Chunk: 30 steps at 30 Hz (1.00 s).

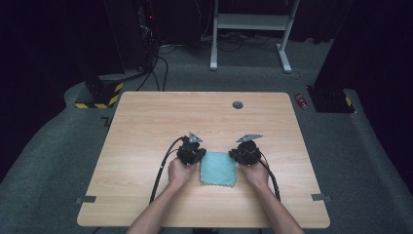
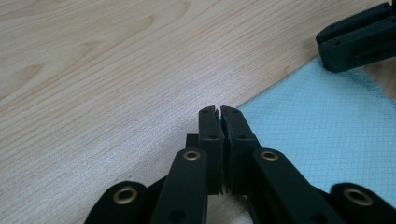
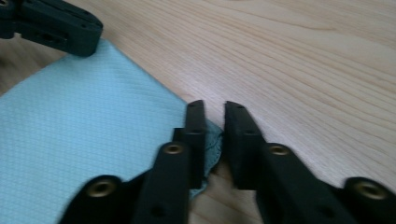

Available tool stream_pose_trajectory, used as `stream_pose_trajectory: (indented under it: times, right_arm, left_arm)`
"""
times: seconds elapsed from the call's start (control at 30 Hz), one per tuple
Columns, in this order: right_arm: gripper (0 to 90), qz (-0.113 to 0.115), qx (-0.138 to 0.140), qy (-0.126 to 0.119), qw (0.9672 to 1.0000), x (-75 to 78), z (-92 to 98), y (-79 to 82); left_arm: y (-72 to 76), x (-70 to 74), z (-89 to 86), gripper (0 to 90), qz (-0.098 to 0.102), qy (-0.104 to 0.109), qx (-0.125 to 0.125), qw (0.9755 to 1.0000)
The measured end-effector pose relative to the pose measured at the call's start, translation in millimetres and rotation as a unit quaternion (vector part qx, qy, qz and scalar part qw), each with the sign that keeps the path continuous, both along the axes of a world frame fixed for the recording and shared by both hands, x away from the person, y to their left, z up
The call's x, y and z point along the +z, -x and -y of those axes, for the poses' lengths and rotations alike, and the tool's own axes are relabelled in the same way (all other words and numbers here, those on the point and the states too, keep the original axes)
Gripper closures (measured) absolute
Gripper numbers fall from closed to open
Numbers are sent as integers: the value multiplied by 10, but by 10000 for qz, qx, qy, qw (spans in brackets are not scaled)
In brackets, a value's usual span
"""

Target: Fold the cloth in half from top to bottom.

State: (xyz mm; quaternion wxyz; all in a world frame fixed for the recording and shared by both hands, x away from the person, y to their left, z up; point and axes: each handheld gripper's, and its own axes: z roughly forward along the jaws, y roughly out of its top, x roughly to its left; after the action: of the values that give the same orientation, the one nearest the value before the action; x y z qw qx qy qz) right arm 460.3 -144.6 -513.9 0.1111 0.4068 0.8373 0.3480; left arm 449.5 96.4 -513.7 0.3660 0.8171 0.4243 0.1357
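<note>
Two grippers on a wooden table [image 1: 146,122], left gripper [image 2: 219,112] pinched together at a blue cloth's [image 1: 218,168] corner; right gripper [image 3: 215,109] slightly parted, cloth edge between

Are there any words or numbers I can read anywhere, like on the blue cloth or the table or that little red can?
None can be read.
Light blue woven cloth: no writing.
Pale wooden table: no writing.
Small red can on the floor: too small and blurred to read.
Yellow-and-black striped base: warning stripes, no words.
</note>
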Motion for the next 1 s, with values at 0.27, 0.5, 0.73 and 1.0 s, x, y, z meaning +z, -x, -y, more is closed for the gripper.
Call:
stream_pose_trajectory:
  times: [0.27, 0.5, 0.73, 1.0]
  right_arm:
    - [875, 269, 53, 185, 9995, 60, -121, -64]
    - [742, 282, -117, 163, 9994, 43, -244, -169]
    - [662, 218, -215, -217, 9993, 75, -109, -27]
    - [660, 330, -26, -215, 9992, 80, -23, 219]
  left_arm:
    - [-50, 10, -88, 876, 101, 94, 152, 9998]
    - [-99, -34, -172, 719, -50, 127, 316, 9994]
    - [241, 32, -241, 464, -79, 166, 135, 9997]
    - [577, -3, -245, 415, 42, -156, -31, 9999]
